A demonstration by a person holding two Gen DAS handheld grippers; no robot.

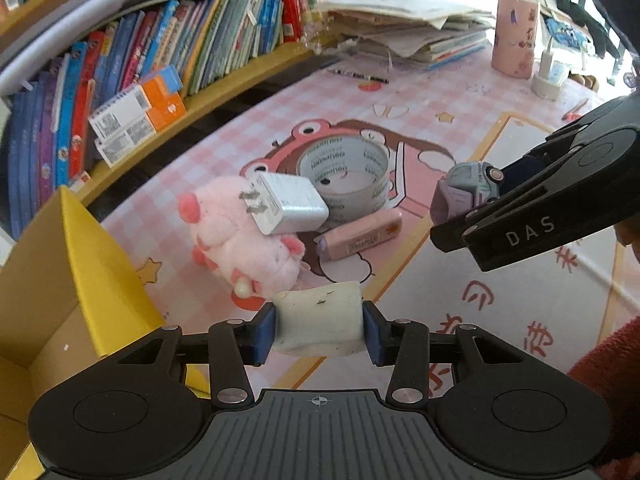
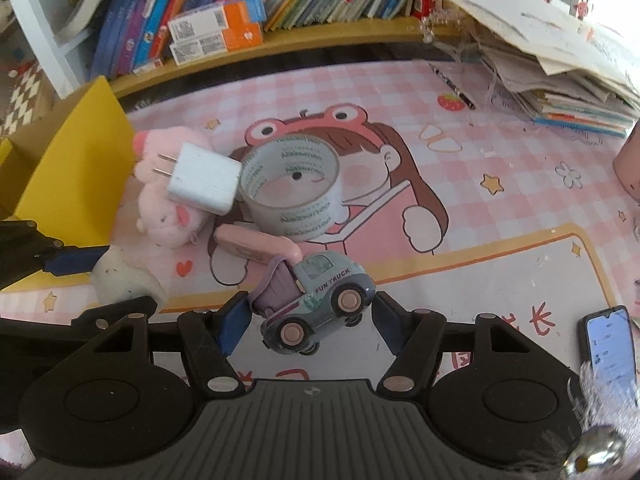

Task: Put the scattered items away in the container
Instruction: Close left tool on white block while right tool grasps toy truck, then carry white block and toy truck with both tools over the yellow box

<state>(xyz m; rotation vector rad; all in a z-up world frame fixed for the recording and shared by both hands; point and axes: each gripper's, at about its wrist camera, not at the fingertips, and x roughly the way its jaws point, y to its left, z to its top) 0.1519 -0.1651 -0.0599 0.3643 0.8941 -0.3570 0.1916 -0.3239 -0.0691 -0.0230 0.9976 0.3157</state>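
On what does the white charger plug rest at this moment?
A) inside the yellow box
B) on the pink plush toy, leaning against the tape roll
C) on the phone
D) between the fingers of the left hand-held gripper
B: the white charger plug lies on top of the pink plush toy, with its far side against the tape roll.

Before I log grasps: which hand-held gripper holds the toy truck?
The right hand-held gripper holds the truck; the left clamps a white block.
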